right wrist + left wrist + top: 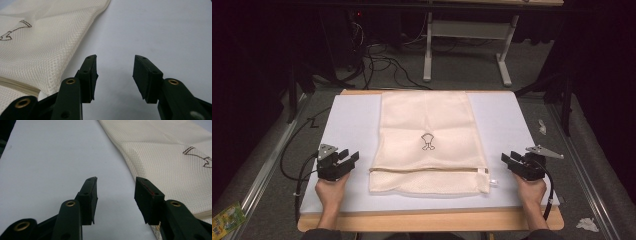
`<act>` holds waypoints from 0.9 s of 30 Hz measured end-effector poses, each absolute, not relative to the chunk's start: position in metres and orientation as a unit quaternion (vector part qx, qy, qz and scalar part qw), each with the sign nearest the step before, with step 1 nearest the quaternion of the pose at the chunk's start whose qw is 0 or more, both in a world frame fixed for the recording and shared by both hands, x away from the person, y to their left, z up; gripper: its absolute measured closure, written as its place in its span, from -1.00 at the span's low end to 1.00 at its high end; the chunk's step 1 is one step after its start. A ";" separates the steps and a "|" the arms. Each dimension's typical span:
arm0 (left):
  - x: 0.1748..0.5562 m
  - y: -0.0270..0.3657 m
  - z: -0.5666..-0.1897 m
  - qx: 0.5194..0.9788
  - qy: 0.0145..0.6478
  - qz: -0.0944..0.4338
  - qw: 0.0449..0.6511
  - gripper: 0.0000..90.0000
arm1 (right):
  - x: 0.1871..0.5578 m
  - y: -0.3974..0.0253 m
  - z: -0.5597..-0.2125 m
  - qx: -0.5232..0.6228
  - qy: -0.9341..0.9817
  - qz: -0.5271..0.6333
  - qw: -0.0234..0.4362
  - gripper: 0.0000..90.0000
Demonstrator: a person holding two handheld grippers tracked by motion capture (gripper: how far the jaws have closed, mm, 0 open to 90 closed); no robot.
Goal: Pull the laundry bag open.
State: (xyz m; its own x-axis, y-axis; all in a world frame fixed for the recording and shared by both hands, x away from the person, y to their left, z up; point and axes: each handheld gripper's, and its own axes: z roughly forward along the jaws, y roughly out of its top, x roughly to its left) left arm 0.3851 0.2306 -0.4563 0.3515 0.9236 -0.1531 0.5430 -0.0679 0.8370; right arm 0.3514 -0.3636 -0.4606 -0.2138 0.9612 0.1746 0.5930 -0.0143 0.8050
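Observation:
A cream mesh laundry bag [427, 140] lies flat on the white mat [352, 120], with a small dark drawing at its middle and a zipper along its near end. To its left my left gripper [348, 159] rests open on the mat, apart from the bag. In the left gripper view the gripper [115, 182] has bare mat between its jaws and the bag [170, 157] at the right. My right gripper [508, 159] is open to the right of the bag. In the right gripper view that gripper [115, 60] holds nothing and the bag [37, 42] lies to the left.
The mat sits on a wooden table [427, 220] with a narrow wood strip at its near edge. Cables [382, 65] and a white table frame [462, 40] are on the floor beyond. A green packet [227, 218] and crumpled scraps [587, 224] lie on the side ledges.

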 end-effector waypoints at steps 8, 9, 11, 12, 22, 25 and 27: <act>0.392 0.229 -0.461 0.696 0.531 0.224 0.427 0.18 | 0.356 -0.361 -0.466 0.586 0.667 0.399 0.232 0.22; 0.392 0.229 -0.462 0.696 0.532 0.224 0.426 0.18 | 0.356 -0.361 -0.466 0.586 0.668 0.397 0.232 0.22; 0.393 0.229 -0.463 0.698 0.532 0.226 0.423 0.18 | 0.357 -0.360 -0.467 0.586 0.668 0.396 0.233 0.22; 0.394 0.229 -0.463 0.699 0.532 0.226 0.421 0.18 | 0.357 -0.360 -0.467 0.586 0.668 0.396 0.234 0.21; 0.400 0.224 -0.469 0.698 0.535 0.230 0.417 0.18 | 0.362 -0.357 -0.472 0.586 0.672 0.380 0.246 0.20; 0.401 0.224 -0.470 0.699 0.536 0.230 0.413 0.17 | 0.363 -0.357 -0.473 0.587 0.673 0.374 0.250 0.20; 0.403 0.224 -0.472 0.698 0.538 0.234 0.410 0.16 | 0.364 -0.357 -0.473 0.587 0.674 0.372 0.251 0.20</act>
State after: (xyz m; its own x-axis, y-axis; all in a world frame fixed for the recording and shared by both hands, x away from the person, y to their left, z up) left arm 0.4027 0.2239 -0.4718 0.3112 0.9434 -0.1147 0.5597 -0.0844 0.8244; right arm 0.3635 -0.3566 -0.4732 -0.1844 0.9780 0.0974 0.6044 0.0347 0.7959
